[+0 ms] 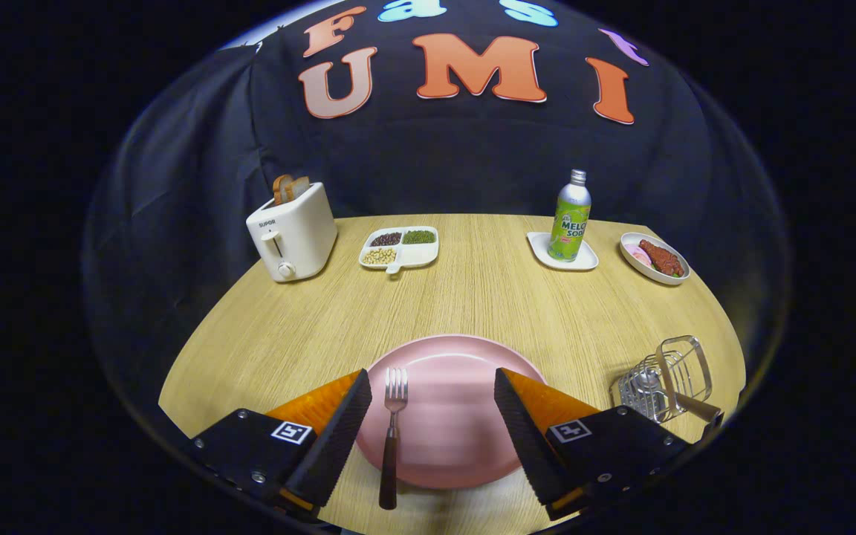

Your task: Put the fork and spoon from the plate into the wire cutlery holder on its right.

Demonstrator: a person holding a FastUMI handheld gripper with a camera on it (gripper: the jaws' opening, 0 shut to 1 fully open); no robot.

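Gripper [433, 405] hovering spread wide over pink plate [465, 446], grasping nothing.
Gripper view: fork [392, 435] is lying between the fingers, nearer the left one; wire cutlery holder [666, 386], spoon handle [698, 406] protruding, is standing beside the right finger.

Pink plate [465, 371]; silver fork [392, 431], dark handle; light wood-grain table [472, 297]; white toaster [291, 232]; green bottle [571, 217].

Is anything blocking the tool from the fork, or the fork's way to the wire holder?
Nothing visible does. The tool is open over the pink plate, with the fork lying between its fingers, close to the left one. Between the plate and the wire cutlery holder there is bare table.
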